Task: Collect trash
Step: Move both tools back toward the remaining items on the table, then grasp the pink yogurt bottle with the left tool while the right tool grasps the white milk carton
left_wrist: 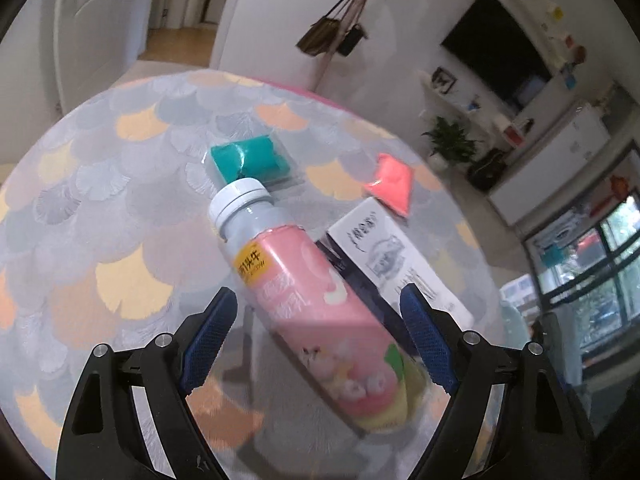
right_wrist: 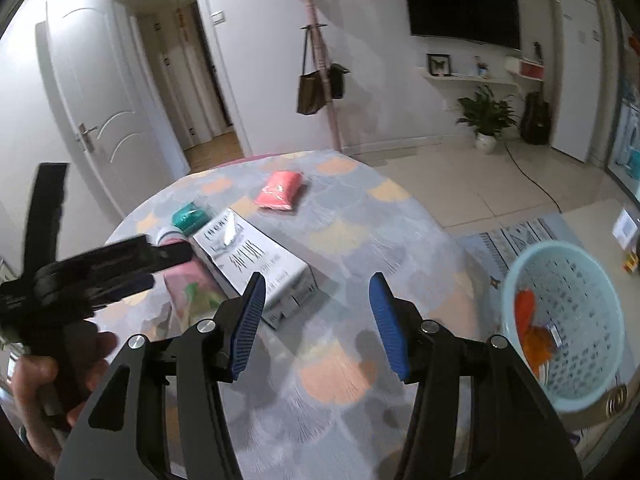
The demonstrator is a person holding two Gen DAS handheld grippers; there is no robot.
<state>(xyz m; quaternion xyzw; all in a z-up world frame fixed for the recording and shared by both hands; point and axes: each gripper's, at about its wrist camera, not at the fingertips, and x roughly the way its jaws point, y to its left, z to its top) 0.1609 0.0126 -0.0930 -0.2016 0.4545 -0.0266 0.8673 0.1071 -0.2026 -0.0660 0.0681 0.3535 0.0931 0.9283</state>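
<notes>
Left wrist view: left claw spread wide, straddled pink bottle without pads touching, gripped nothing. Bottle lay on its side on patterned desk, white cap toward 11 o'clock, base nearest the camera. Judged light, probably empty; stiff but smooth plastic with a glossy sleeve, likely to roll or slip; best pinched across the labelled middle, not the tapered neck. White carton lay just beside the bottle at 2 o'clock, close against the right-hand finger, likely to be nudged on closing. Teal packet beyond the cap at 12 o'clock, coral packet farther off at 1 o'clock; both looked soft and light.

Right wrist view: right claw partly open, empty over bare desk. Pale blue basket at 3 o'clock beside the desk edge, something orange already inside.
</notes>
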